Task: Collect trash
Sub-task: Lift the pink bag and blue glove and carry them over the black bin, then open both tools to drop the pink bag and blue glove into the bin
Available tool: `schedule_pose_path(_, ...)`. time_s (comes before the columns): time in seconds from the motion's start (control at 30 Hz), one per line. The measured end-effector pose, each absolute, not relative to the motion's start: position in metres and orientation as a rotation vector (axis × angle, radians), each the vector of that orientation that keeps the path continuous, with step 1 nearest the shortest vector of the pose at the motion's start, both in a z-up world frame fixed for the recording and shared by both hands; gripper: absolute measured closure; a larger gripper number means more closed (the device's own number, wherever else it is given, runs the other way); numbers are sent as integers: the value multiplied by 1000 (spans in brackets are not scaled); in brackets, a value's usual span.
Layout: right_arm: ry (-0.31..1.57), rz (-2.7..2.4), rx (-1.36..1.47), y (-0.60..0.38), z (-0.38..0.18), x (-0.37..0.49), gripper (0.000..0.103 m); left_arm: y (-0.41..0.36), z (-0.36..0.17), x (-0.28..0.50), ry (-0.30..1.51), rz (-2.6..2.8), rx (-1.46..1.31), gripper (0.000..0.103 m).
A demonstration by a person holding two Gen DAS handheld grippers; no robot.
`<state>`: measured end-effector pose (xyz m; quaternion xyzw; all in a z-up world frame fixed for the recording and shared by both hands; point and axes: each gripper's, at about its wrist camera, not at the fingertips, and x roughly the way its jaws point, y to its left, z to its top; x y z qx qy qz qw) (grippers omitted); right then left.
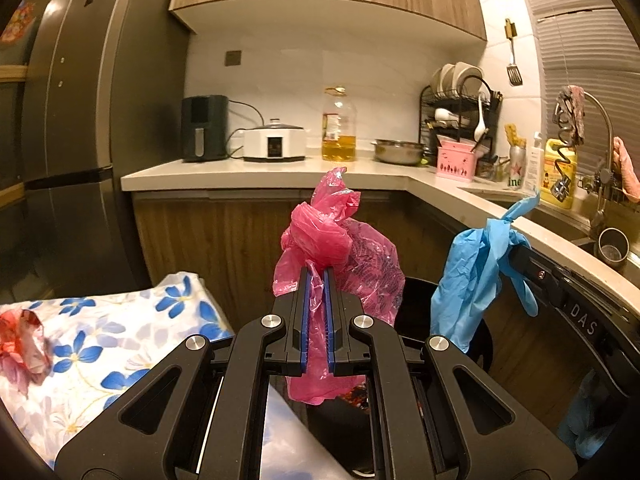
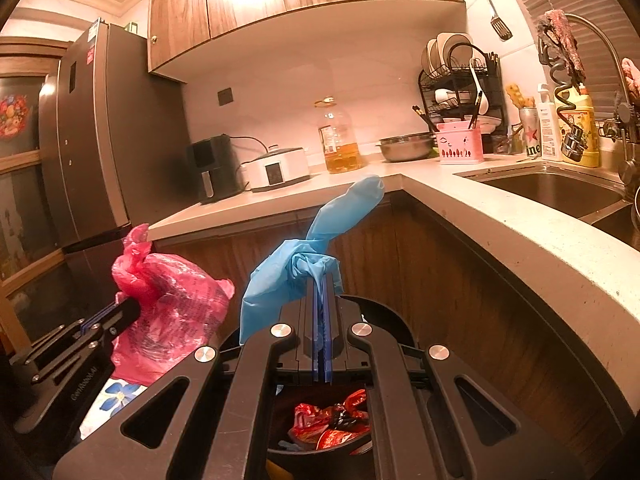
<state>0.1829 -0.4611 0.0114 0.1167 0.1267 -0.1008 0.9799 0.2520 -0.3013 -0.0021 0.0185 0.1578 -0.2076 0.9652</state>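
Note:
My left gripper [image 1: 316,276] is shut on a crumpled pink plastic bag [image 1: 320,240] and holds it in the air above a black trash bin [image 1: 416,292]. My right gripper [image 2: 322,280] is shut on a blue rubber glove [image 2: 296,264] and holds it over the same bin [image 2: 384,316], which holds red wrappers [image 2: 332,420]. The right gripper with the glove [image 1: 468,272] shows at the right of the left wrist view. The left gripper with the pink bag [image 2: 172,296] shows at the left of the right wrist view.
A table with a blue-flowered cloth [image 1: 120,332] stands at the left, with a red crumpled wrapper [image 1: 20,340] on it. An L-shaped counter [image 2: 480,208] with cooker, oil bottle, bowl, dish rack and sink [image 2: 560,192] runs behind and right. A fridge [image 1: 80,120] stands at the left.

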Motion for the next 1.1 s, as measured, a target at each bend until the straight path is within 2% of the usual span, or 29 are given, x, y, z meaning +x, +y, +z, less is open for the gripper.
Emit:
schedule_pose_path(0.77, 300, -202, 242, -470, 1, 205, 99, -328, -24, 280, 399, -490, 33, 97)
schedule_pose_path(0.87, 305, -202, 247, -473, 0, 206, 85, -329, -27, 282, 408, -497, 32, 97)
schedule_pose_path(0.93, 302, -204, 254, -474, -2, 206, 70, -330, -30, 282, 417, -500, 41, 96)
schedule_pose_path(1.03, 307, -206, 261, -476, -3, 206, 69, -332, -35, 285, 436, -498, 51, 90)
schedule_pose_path(1.1, 309, -209, 265, -478, -4, 205, 69, -331, -37, 287, 449, -495, 47, 80)
